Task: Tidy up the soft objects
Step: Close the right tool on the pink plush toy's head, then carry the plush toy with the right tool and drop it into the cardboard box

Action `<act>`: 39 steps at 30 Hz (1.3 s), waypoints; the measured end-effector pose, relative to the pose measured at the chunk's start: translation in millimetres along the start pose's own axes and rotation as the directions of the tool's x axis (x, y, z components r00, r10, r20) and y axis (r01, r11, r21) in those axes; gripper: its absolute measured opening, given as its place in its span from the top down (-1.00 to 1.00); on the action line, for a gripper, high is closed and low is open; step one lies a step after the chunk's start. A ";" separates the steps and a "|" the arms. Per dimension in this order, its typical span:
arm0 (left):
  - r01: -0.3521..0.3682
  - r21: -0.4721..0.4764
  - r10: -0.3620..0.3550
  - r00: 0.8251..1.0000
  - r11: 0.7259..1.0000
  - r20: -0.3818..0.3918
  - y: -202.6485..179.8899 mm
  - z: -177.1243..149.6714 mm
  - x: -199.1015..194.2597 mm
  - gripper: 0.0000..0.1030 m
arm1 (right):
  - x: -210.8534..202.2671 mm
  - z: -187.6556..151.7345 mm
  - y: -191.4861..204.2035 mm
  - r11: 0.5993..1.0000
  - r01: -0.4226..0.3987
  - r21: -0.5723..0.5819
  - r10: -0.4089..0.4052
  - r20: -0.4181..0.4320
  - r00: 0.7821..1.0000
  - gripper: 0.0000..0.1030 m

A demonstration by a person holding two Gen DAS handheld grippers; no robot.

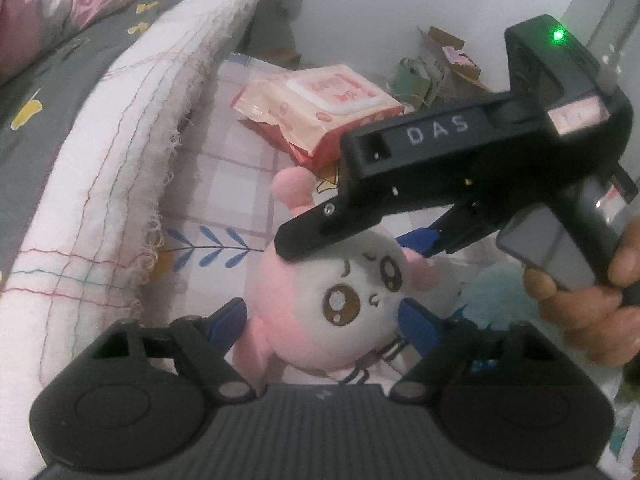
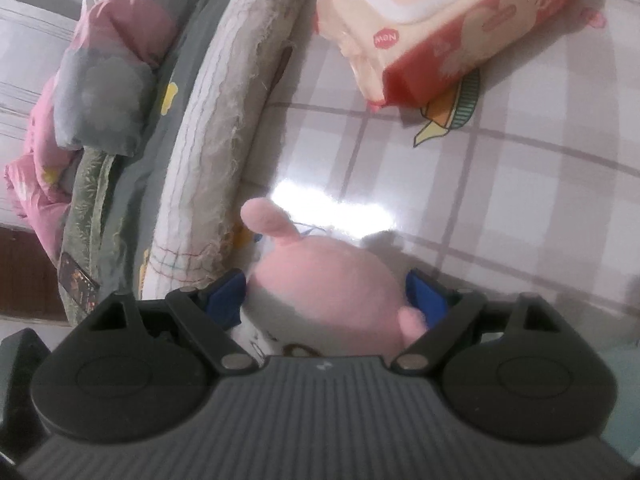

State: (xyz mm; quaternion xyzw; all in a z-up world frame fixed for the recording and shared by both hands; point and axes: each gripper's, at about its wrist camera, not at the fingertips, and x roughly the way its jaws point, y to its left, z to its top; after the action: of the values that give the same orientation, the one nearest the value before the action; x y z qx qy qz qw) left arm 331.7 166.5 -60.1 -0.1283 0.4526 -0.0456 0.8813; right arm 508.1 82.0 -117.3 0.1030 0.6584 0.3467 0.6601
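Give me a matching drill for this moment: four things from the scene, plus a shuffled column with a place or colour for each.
Things:
1. plush toy
2. wipes pack
3. quilt
4. cardboard box

Place or colour:
A. pink and bunched up, on the bed
B. against the white wall, far corner
C. between the blue fingers of the left claw
D. flat on the checked mat, beyond the toy

Pairs: 1-C, 2-D, 3-A, 4-B
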 end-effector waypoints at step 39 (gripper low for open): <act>0.211 0.345 -0.301 0.925 0.915 0.233 -239.2 -53.1 -148.7 -0.50 | -307.2 -224.2 -18.5 0.999 -0.030 0.023 0.015 0.495 0.869 -0.54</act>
State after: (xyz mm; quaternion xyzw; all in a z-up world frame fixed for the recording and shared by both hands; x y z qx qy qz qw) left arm 210.1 -44.5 91.1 -0.0505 0.2886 -0.2142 0.9318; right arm 336.2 -185.8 91.7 0.2059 0.4712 0.3067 0.8009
